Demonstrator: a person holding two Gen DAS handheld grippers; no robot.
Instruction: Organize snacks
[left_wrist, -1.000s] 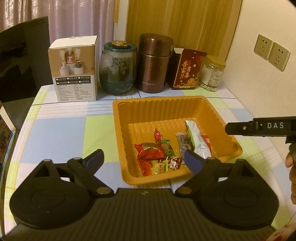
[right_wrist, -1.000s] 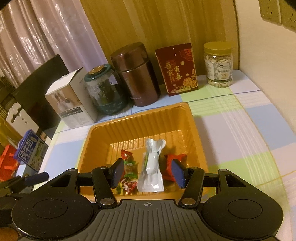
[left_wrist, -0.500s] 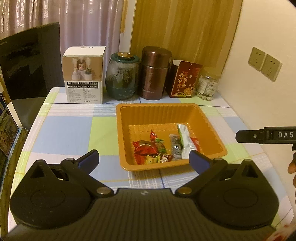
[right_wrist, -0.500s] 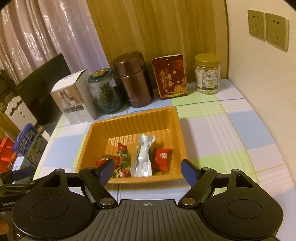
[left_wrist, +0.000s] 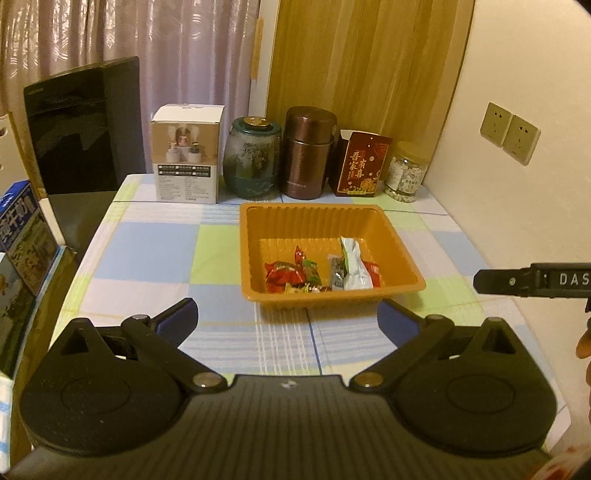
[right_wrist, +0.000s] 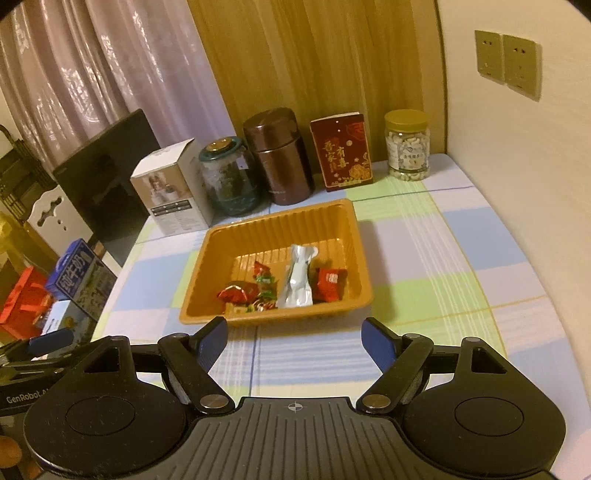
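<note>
An orange tray (left_wrist: 317, 218) (right_wrist: 284, 218) stands mid-table on the checked cloth. In it lie a white-and-green packet (left_wrist: 354, 264) (right_wrist: 297, 278), a red packet (left_wrist: 373, 271) (right_wrist: 330, 282), a crumpled red wrapper (left_wrist: 282, 275) (right_wrist: 236, 291) and several small sweets (left_wrist: 306, 271) (right_wrist: 264, 282). My left gripper (left_wrist: 290, 319) is open and empty, above the table just in front of the tray. My right gripper (right_wrist: 294, 339) is open and empty, also in front of the tray; one of its fingers (left_wrist: 532, 282) shows at the right in the left wrist view.
Along the back stand a white box (left_wrist: 186, 166), a green glass jar (left_wrist: 253, 160), a brown canister (left_wrist: 308, 151), a red box (left_wrist: 360, 164) and a nut jar (left_wrist: 406, 173). A black chair (left_wrist: 85, 125) and cartons (right_wrist: 79, 280) are at the left. A wall runs along the right.
Both grippers have pulled back and up from the tray, and the right gripper has opened wider. The snacks lie in the tray as before.
</note>
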